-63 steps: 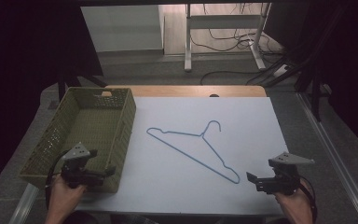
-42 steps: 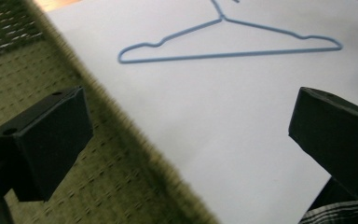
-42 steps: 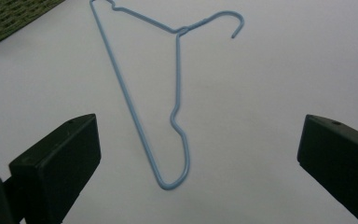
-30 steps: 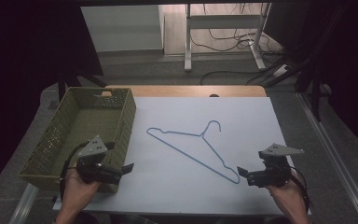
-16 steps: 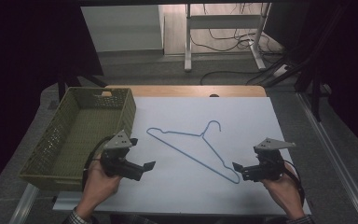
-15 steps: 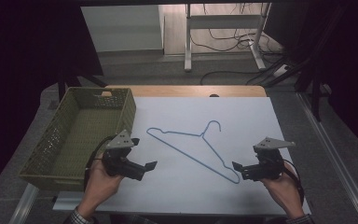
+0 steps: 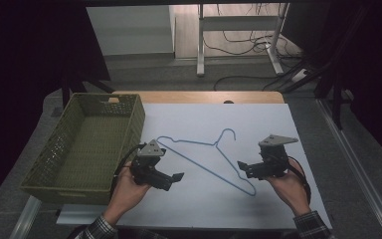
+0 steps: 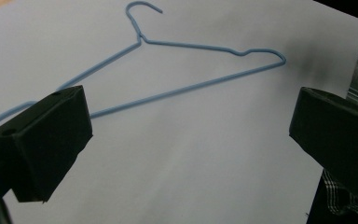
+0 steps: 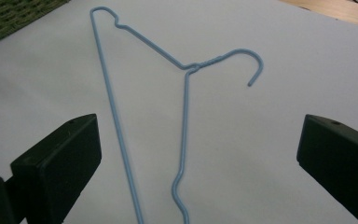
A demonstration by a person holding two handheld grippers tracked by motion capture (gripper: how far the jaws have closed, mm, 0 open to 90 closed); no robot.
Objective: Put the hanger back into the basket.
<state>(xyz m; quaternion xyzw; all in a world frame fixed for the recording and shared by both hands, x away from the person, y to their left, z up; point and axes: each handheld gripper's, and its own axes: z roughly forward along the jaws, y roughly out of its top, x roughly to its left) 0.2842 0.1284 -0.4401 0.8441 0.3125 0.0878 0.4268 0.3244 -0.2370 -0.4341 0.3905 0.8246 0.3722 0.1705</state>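
At the left side of the high view stands a green woven basket, with its right wall along the edge of the white sheet that covers the table. Just beside the lower right corner of the basket, in the lower left of centre, a hand holds the left gripper. Its jaws point to the right and are spread wide (the left gripper view shows them far apart at both edges of the frame), and between them is only white sheet; they hold nothing and touch nothing.

At the centre lies a blue wire hanger, flat on the sheet, with the hook toward the upper right and its long bar running down to the lower right. One rounded end is near the left gripper, but apart from it.

To the right of centre, the other hand holds the right gripper, with jaws pointing left at the lower end of the hanger. In the right gripper view these jaws are also spread wide, and the hanger runs up between them without contact, so this claw is empty too.
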